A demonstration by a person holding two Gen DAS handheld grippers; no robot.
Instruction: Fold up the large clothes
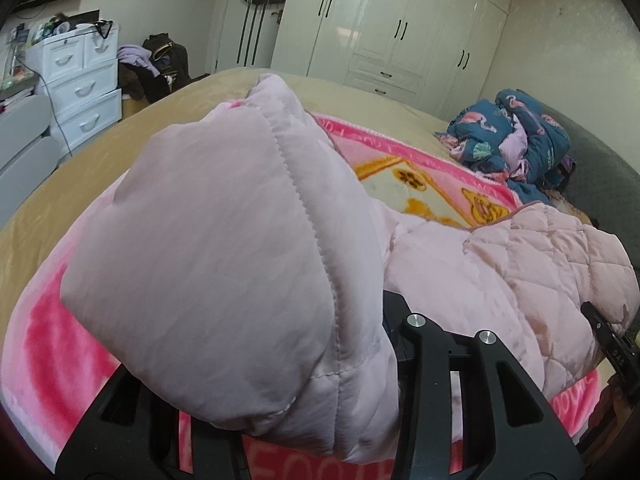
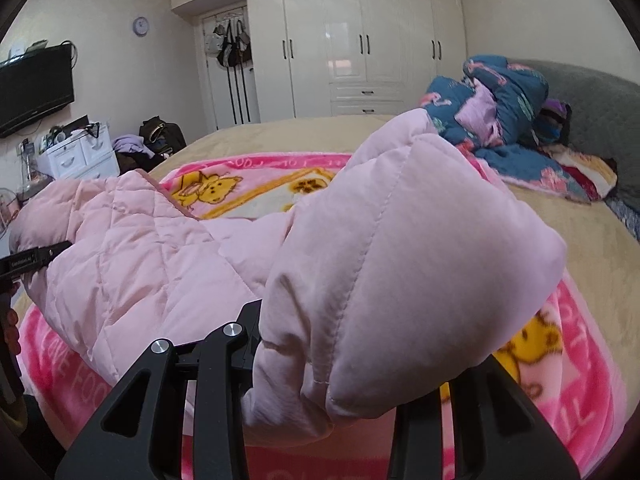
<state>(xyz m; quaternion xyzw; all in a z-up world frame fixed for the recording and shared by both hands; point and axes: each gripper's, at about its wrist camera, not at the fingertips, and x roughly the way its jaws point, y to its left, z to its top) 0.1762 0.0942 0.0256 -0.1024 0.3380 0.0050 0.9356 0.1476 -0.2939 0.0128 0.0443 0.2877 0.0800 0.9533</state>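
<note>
Left wrist view: the left gripper (image 1: 376,344) pinches a bunched fold of the pink jacket (image 1: 224,248), lifted over the pink blanket (image 1: 44,344) on the bed (image 1: 80,160).

Right wrist view: the right gripper (image 2: 280,344) pinches the jacket's other end; the quilted body (image 2: 132,248) sags across the blanket.

Pale pink quilted jacket (image 1: 500,264), puffy w/ diamond stitching on body, lies across pink cartoon blanket (image 1: 420,176) on bed; both padded ends bunched & lifted off blanket, middle sagging between.
</note>
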